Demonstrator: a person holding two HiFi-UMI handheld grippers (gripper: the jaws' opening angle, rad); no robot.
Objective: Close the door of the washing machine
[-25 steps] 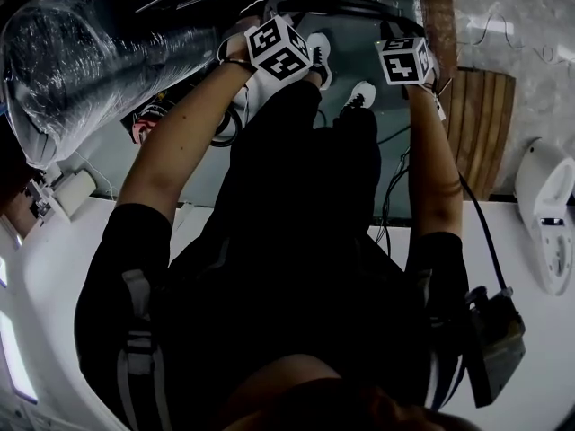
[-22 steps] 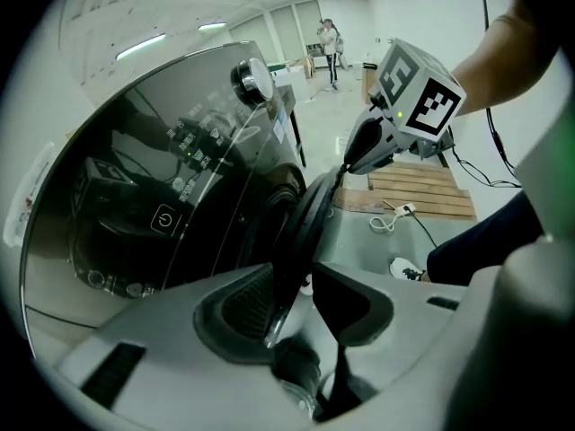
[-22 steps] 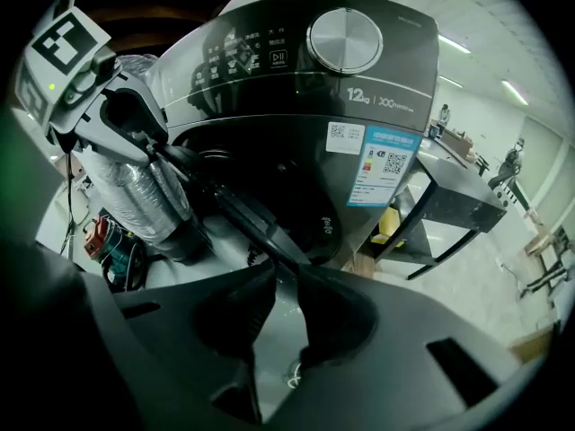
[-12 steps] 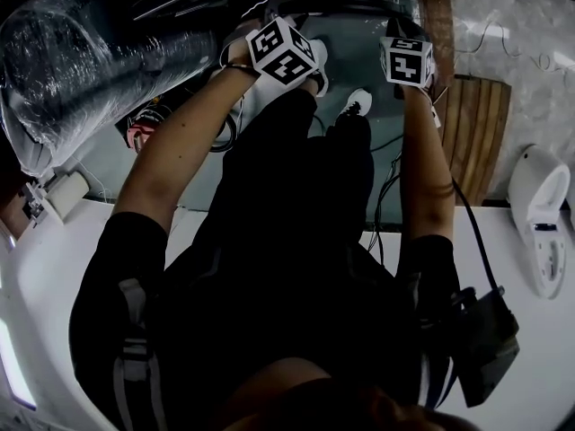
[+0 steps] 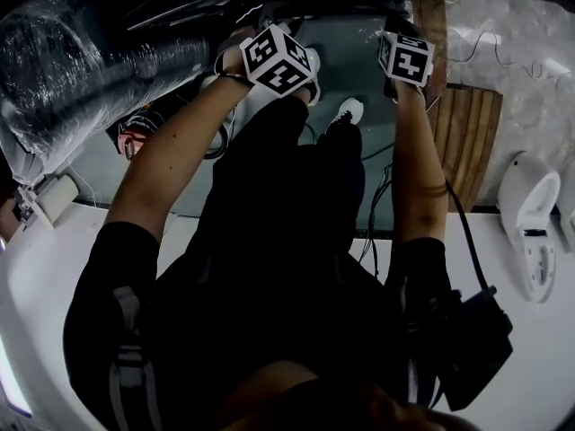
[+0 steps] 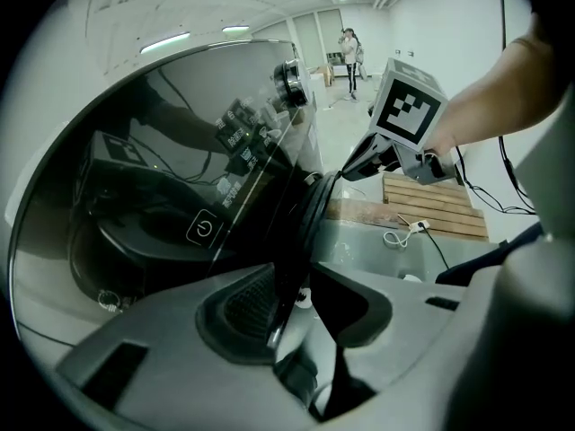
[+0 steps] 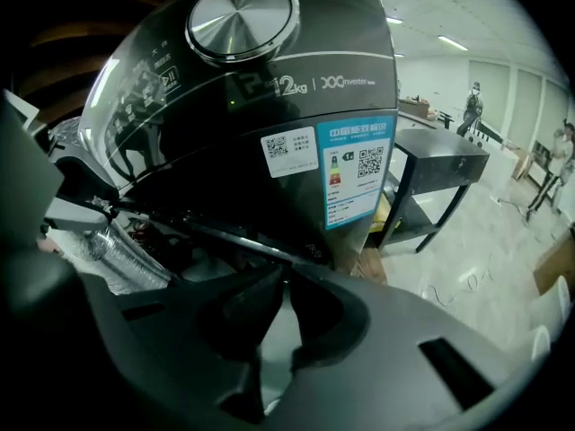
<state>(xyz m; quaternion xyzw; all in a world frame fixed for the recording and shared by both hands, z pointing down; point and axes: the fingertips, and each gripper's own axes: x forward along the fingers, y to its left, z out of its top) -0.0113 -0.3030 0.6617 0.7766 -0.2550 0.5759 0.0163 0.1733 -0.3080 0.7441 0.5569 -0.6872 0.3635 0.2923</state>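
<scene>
Head view: reaching forward with left gripper [image 5: 277,55] and right gripper [image 5: 406,57]; door barely visible.
Left gripper view: clamped tight on door [image 6: 207,196] rim, held at slant.
Right gripper view: pinching same rim, nearly together.
Seemingly still ajar; lowering left to do.

Washing machine panel [image 7: 269,106]: "12kg", "inverter"; blue sticker [image 7: 358,171] illegible.

The edge of the door [image 6: 225,196] lies between the jaws of the left hand-held gripper [image 6: 292,299]; the right hand-held gripper [image 6: 346,171] clamps it farther ahead.
</scene>
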